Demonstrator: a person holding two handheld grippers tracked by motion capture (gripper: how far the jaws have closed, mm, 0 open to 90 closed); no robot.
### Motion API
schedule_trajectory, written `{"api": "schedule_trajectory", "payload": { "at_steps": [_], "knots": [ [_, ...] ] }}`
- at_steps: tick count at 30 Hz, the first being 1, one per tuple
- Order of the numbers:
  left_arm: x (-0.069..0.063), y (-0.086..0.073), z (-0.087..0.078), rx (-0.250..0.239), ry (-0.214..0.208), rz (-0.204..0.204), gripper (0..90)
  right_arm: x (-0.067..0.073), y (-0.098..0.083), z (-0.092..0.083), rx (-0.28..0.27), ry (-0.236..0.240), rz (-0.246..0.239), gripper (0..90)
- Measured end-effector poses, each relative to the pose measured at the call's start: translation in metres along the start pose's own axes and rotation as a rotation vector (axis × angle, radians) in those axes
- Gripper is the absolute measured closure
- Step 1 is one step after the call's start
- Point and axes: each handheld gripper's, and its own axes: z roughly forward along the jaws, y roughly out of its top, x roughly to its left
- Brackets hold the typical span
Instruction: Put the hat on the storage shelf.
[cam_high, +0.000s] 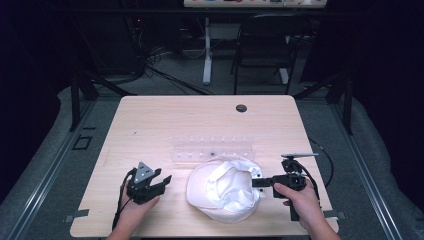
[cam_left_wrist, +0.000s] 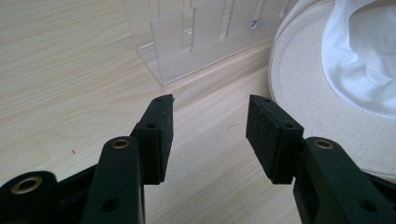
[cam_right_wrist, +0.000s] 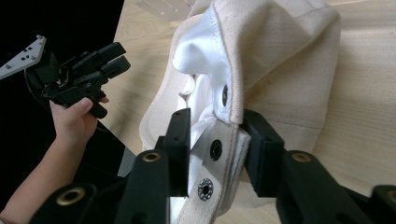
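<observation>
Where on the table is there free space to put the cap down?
Free: the far half of the table beyond the clear rack, and the left strip beside the left gripper. Crowded: the near middle, where the cap lies against the rack and the right gripper.

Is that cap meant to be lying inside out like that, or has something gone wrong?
The cap lies upside down, white lining showing. The right gripper has its fingers around the snap strap at the back, lifting that edge askew. Nothing looks torn or spilled.

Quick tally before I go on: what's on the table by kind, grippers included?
Cap: 1
Clear slotted rack: 1
Grippers: 2, left gripper and right gripper
Total: 4
</observation>
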Motion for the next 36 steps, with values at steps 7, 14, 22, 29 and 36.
{"api": "schedule_trajectory", "payload": {
  "at_steps": [7, 14, 22, 29, 36],
  "knots": [
    [0.000, 0.000, 0.000, 0.001, 0.000, 0.003, 51.6, 0.000, 0.003, 0.001, 0.016, -0.030, 0.008, 79.8],
    [0.000, 0.000, 0.000, 0.000, 0.001, 0.002, 51.6, 0.004, 0.007, 0.001, 0.030, -0.071, -0.019, 80.7],
    [-0.001, 0.000, 0.001, 0.000, -0.002, 0.003, 51.6, 0.010, 0.014, 0.000, 0.029, -0.137, -0.045, 80.9],
    [-0.001, 0.000, 0.001, 0.001, -0.004, 0.008, 51.7, 0.020, 0.022, -0.004, 0.022, -0.169, -0.085, 81.0],
    [-0.002, 0.000, 0.001, 0.002, -0.003, 0.015, 51.7, 0.031, 0.027, -0.006, 0.014, -0.163, -0.125, 81.1]
  ]
}}
